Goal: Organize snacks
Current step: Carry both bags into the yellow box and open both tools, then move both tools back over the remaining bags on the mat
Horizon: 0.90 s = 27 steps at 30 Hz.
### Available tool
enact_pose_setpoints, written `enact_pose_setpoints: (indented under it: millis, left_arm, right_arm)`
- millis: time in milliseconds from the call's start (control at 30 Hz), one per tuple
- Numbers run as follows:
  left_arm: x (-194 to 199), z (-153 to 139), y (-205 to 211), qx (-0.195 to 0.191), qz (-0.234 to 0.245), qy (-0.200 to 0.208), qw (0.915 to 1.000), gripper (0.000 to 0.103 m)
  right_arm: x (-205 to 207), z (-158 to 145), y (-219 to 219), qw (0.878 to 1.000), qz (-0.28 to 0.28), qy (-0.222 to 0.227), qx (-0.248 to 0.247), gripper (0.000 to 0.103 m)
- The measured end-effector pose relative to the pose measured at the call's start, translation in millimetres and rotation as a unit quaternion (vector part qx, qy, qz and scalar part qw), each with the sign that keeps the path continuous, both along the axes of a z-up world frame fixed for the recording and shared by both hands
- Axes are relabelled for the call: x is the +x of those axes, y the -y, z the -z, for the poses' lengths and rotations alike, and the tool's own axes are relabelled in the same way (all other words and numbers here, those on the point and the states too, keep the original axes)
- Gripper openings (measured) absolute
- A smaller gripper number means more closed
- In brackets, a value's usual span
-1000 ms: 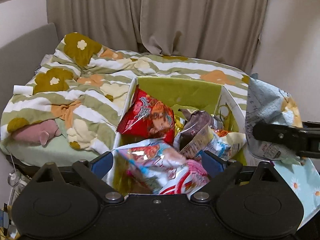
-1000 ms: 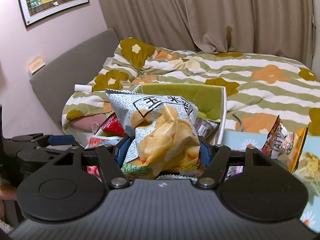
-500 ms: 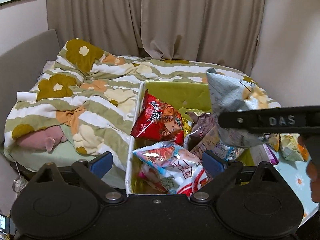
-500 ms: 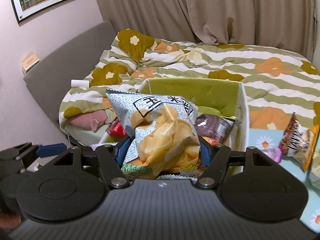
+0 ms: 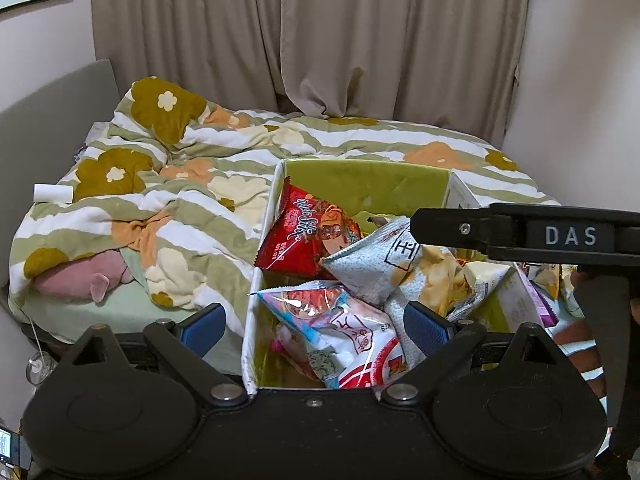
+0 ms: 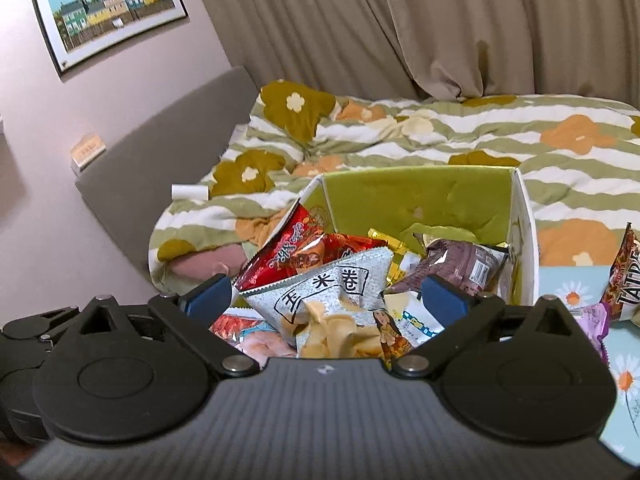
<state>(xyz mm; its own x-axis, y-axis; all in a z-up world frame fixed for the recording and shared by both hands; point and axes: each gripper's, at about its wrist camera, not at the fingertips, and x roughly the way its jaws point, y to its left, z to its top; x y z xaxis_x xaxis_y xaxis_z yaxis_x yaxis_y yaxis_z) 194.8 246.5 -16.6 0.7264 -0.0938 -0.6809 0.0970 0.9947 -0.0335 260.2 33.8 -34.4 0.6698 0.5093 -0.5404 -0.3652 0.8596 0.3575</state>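
A white box with a green lining holds several snack bags. A grey chip bag lies in the box on top of the others, beside a red bag, a pink-white bag and a purple bag. My right gripper is open above the grey bag, its fingers wide apart and off the bag; it shows side-on in the left wrist view. My left gripper is open and empty at the box's near edge.
The box stands against a bed with a flower-striped duvet. A pink plush lies at the bed's near left. More snack bags lie on a daisy-print cloth right of the box. Curtains hang behind.
My right gripper carried the grey chip bag over the box, opened and let it go. The bag now lies in the box.
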Motion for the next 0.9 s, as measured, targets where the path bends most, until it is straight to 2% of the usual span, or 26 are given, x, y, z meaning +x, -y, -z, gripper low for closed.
enact_pose_setpoints:
  millis: [133, 533, 900]
  left_arm:
    - [-2.7, -4.3, 1.7, -0.004, 0.004, 0.008, 1.0, 0.098]
    - [-23.2, -17.6, 12.0, -0.01, 0.024, 0.034, 0.9991, 0.098]
    - [-34.0, -35.5, 64.6, -0.015, 0.075, 0.061, 0.9952, 0.098]
  right_arm:
    - [-4.6, -2.0, 7.4, 1.0, 0.001, 0.008, 0.017, 0.103]
    - [-35.5, -19.3, 29.1, 0.999, 0.036, 0.021, -0.014, 0.103]
    - [-74.8, -39.5, 83.8, 0.994, 0.096, 0.038, -0.025, 0.103]
